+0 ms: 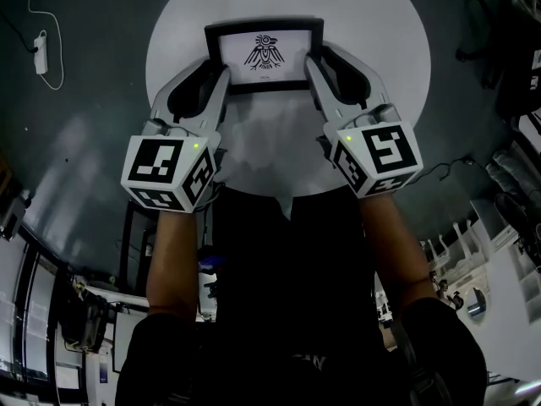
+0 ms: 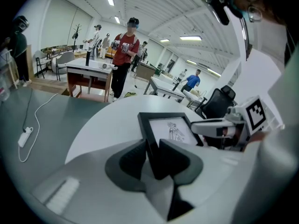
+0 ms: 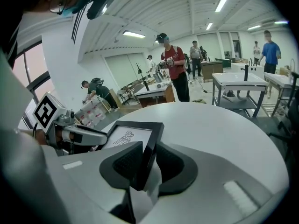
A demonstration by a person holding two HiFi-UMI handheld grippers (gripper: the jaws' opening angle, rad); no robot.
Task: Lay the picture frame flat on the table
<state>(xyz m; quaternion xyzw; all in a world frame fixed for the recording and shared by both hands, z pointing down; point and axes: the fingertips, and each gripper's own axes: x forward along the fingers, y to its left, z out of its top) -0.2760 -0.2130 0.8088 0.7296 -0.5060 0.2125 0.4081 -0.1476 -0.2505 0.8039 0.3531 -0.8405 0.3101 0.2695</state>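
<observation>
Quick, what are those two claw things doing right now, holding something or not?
Left gripper: open, with one side edge of the picture frame between its jaws, not squeezed.
Right gripper: open, with the frame's other side edge between its jaws.

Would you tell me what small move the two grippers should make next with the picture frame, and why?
Probably draw both grippers straight back. The picture frame looks to lie flat, face up, on the white table, and its side edges sit between the jaws of the left gripper and right gripper, which seem open rather than pressing.
</observation>
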